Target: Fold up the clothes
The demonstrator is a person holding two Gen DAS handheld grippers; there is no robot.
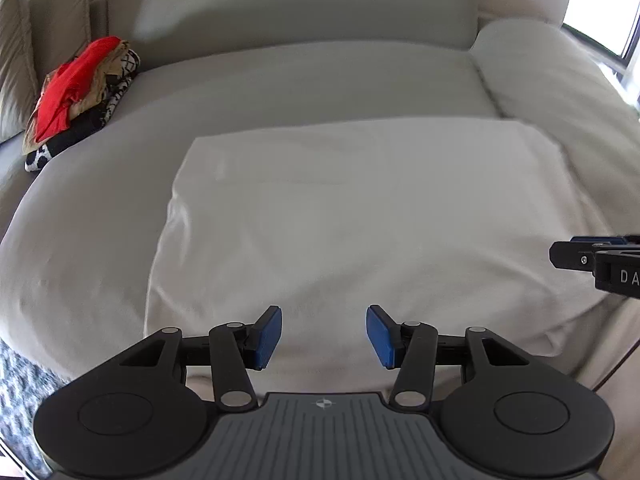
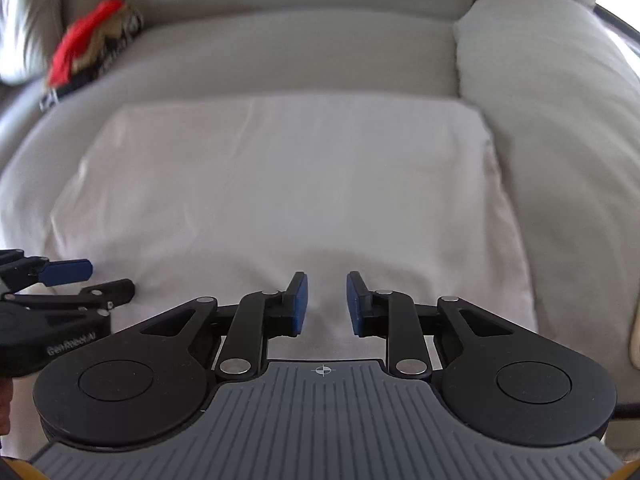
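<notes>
A white garment (image 1: 352, 216) lies flat on the sofa seat as a smooth folded rectangle; it also shows in the right wrist view (image 2: 280, 184). My left gripper (image 1: 324, 336) is open and empty, hovering over the garment's near edge. My right gripper (image 2: 327, 304) is open and empty, also over the near edge, to the right of the left one. The right gripper shows at the right edge of the left wrist view (image 1: 600, 260). The left gripper shows at the left edge of the right wrist view (image 2: 68, 280).
A pile of clothes, red, tan and black-and-white (image 1: 80, 92), sits at the sofa's back left corner; it is blurred in the right wrist view (image 2: 88, 44). A cushioned armrest (image 1: 552, 80) rises on the right. The backrest (image 1: 312, 4) stands behind.
</notes>
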